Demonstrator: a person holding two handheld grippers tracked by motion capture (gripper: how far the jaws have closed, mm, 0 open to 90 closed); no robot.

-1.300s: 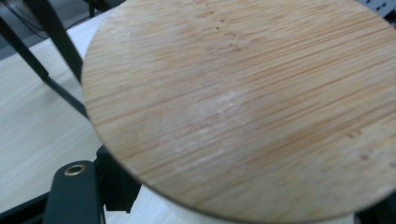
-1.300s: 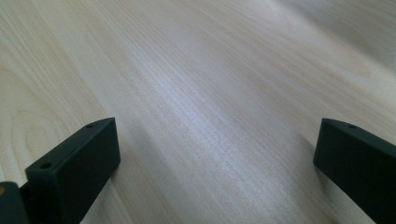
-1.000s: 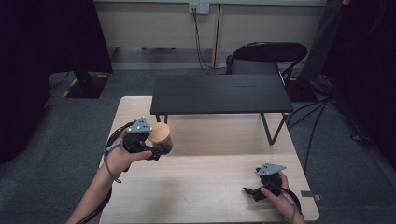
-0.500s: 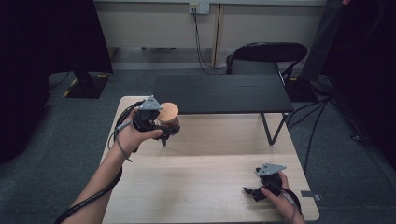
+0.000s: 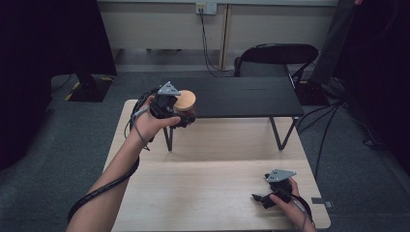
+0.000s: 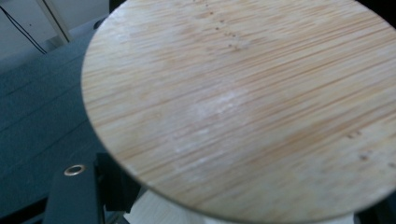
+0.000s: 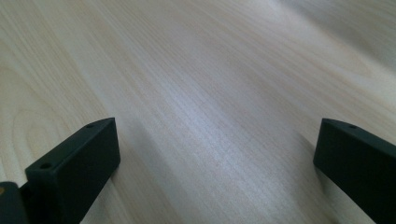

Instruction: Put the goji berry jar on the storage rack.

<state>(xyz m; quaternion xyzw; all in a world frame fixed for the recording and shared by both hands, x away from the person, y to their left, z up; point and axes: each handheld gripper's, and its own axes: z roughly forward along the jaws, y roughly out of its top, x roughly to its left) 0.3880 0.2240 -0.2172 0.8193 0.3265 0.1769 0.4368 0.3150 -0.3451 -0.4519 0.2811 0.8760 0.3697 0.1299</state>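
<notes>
- High view: The left gripper (image 5: 181, 112) pinches a round jar with a bamboo lid (image 5: 185, 101) and now holds it at the near left corner of the black raised shelf (image 5: 241, 96). A second ago it hung lower and nearer the person, over the light wooden table (image 5: 212, 193). The lift suggests the jar is headed for the shelf top, though it is not yet set down. The lid faces up and slightly toward the camera, so the jar's axis stands roughly upright, tilted a little. The right gripper (image 5: 263, 199) rests on the table's near right part, unmoved.
- Left gripper view: The lid's round bamboo face (image 6: 243, 107) looms close, its grain running across the frame; a pale body shows beneath its lower rim.
- Right gripper view: The jaws stand spread wide over bare table wood (image 7: 201, 93), nothing between them.
</notes>
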